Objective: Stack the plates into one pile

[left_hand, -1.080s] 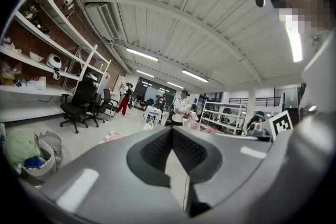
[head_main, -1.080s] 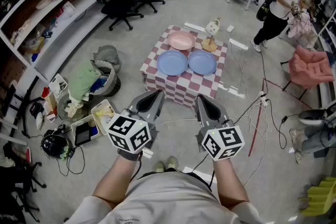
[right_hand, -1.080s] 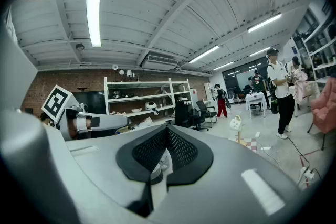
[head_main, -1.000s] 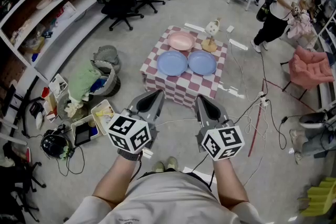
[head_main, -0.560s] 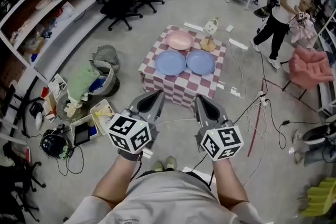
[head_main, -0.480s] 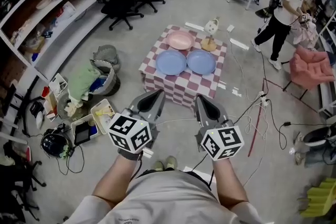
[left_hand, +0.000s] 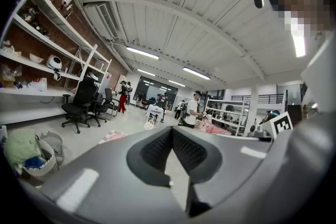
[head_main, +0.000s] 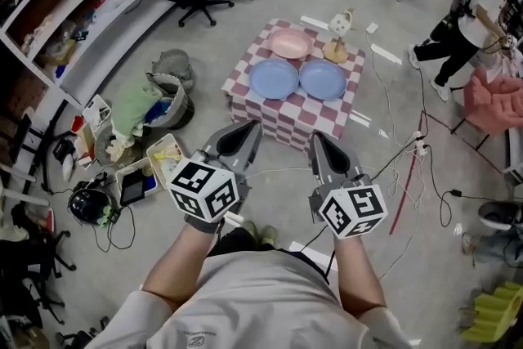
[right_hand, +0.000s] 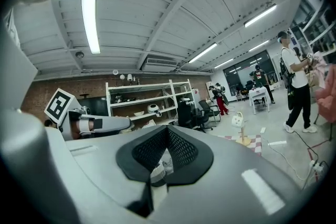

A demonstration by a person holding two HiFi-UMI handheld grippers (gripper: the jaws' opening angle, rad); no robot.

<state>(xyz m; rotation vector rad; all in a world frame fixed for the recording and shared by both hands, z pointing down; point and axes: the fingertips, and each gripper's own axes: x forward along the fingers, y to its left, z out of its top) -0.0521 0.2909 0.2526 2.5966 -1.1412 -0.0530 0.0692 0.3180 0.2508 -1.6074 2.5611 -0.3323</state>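
"How are the fingers?"

"Closed on both. The left gripper [head_main: 253, 127] and the right gripper [head_main: 317, 140] each have their fingers pressed tip to tip, with nothing between them."

"And the plates?"

"Well ahead of the fingers, on the checkered tabletop [head_main: 288, 115], and not stacked. The left blue plate [head_main: 274, 78] and the right blue plate [head_main: 324, 80] lie side by side. The pink plate [head_main: 291, 43] lies beyond them, farthest from the fingertips, and a small wooden stand [head_main: 336, 50] sits just to its right."
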